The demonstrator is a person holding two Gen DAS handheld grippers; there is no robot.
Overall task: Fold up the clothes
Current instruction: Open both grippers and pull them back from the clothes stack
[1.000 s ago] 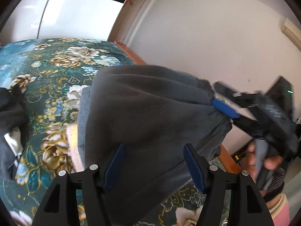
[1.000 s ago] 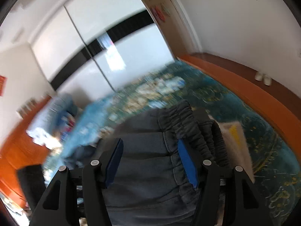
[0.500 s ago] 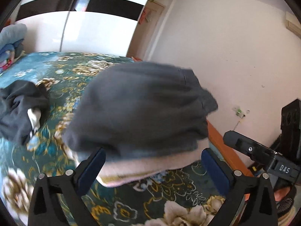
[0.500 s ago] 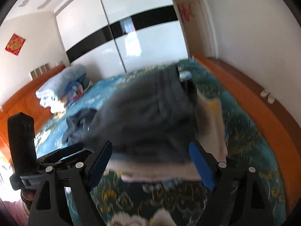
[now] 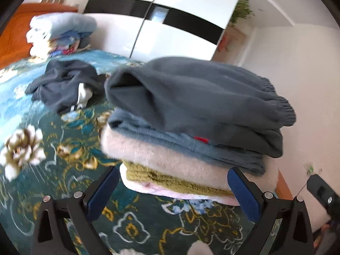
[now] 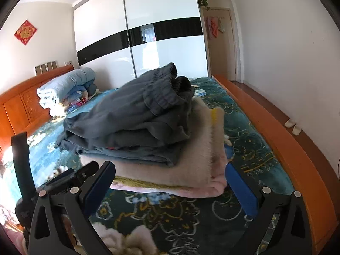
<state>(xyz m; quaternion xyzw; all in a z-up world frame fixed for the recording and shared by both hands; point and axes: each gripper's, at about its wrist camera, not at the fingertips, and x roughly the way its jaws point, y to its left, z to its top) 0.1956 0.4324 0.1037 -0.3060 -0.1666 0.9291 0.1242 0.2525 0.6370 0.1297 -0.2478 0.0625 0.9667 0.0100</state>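
Two wide-spread tools, left tool (image 5: 172,188) and right tool (image 6: 170,182), grip nothing.
Ribbed grey sweatpants (image 6: 136,116) top the folded stack; fluffy cream blanket (image 5: 170,159) beneath; crumpled dark garment (image 5: 63,82) lies beyond it.

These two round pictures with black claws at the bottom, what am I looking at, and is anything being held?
Each picture comes from a fisheye camera on a hand-held gripper; a person carries one per hand. The left gripper and right gripper are both open and hold nothing. In front of them, on a floral bedspread, sits a stack of folded clothes: a dark grey garment on top, blue, cream, olive and pink layers beneath. A crumpled dark garment lies further back, unfolded. Rolled bedding rests by the wooden headboard.
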